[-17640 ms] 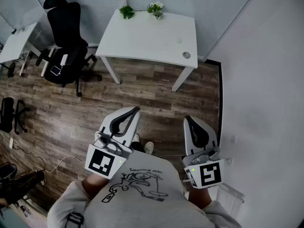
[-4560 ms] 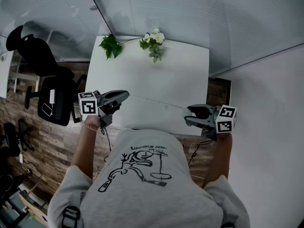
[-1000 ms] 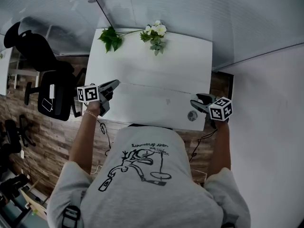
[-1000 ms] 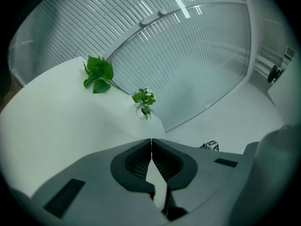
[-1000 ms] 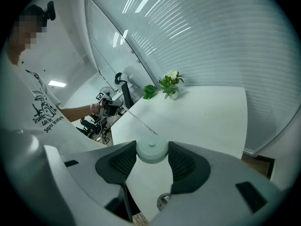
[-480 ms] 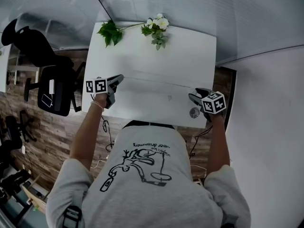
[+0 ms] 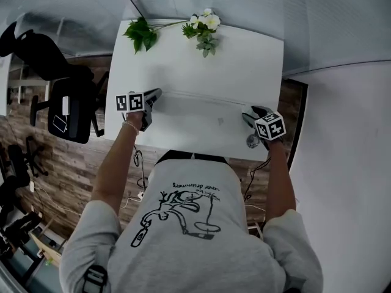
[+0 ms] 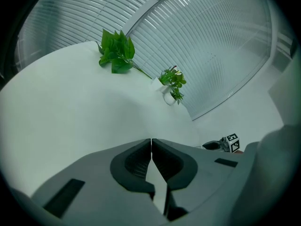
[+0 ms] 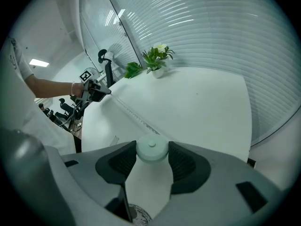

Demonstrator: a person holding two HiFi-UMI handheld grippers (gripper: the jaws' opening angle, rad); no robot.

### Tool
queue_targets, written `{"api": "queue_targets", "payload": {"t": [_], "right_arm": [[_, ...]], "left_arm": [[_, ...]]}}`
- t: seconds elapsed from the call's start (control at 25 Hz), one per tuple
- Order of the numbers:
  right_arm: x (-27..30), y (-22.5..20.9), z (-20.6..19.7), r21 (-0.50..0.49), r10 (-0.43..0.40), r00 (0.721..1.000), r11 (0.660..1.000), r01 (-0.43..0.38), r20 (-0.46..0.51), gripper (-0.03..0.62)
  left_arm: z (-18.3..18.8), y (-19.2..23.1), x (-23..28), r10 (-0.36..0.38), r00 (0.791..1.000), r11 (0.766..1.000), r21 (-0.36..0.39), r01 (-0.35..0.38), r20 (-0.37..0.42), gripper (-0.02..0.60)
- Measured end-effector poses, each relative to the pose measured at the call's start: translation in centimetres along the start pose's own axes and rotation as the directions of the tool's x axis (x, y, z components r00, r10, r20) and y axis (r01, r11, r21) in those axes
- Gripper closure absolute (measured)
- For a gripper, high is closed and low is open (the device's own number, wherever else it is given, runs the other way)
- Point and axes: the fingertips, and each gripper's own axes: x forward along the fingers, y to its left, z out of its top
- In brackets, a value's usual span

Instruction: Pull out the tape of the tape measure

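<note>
A round pale-green tape measure case (image 9: 152, 153) sits between the jaws of my right gripper (image 9: 152, 147), which is shut on it over the table's near right part (image 7: 247, 113). Its thin tape (image 7: 201, 97) runs as a straight line low over the white table (image 7: 244, 54) to my left gripper (image 7: 157, 93). The tape (image 9: 131, 113) ends at that gripper (image 9: 94, 92) in the right gripper view. In the left gripper view the left gripper (image 8: 151, 142) has its jaws pressed together, and the tape itself is too thin to make out there.
A leafy green sprig (image 7: 140, 32) and a small pot of white flowers (image 7: 204, 26) stand at the table's far edge. A metal grommet (image 7: 252, 141) sits near the front right corner. A black office chair (image 7: 61, 96) stands left of the table; a wall runs along the right.
Both grippers have shifted a little farther over the table, with the tape still stretched between them. Long before, the person stood away from the table.
</note>
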Motion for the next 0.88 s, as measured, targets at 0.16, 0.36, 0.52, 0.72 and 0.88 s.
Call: {"api": "queue_targets", "payload": {"t": [0.16,0.36,0.52,0.72,0.88], "right_arm": [[1.0,-0.4,-0.4,-0.026,-0.03,0.999,0.999,0.029,-0.02,0.37],[1.5,-0.6,-0.6,-0.04,-0.053,0.998,0.998,0.052,-0.026,0.368],[1.6,-0.8,-0.6,-0.042,-0.069,0.997,0.997,0.068,-0.016,0.361],[0.8,-1.0,-0.2,-0.042,-0.092,0.996,0.995,0.092,0.009,0.356],[-0.9,-0.4,1.1,-0.051,-0.118,0.991,0.991,0.121,0.058,0.381]], "left_arm": [[-0.1,0.5,0.6,0.03,1.0,1.0,0.009,-0.03,-0.009,0.557],[0.1,1.1,0.9,0.06,0.998,0.998,0.019,-0.06,-0.012,0.557],[-0.1,1.4,0.8,0.078,0.997,0.997,0.03,-0.078,-0.012,0.552],[0.1,0.9,0.1,0.09,0.996,0.995,0.047,-0.091,0.007,0.517],[1.0,-0.8,-1.2,0.08,0.995,0.994,0.069,-0.084,0.061,0.526]]}}
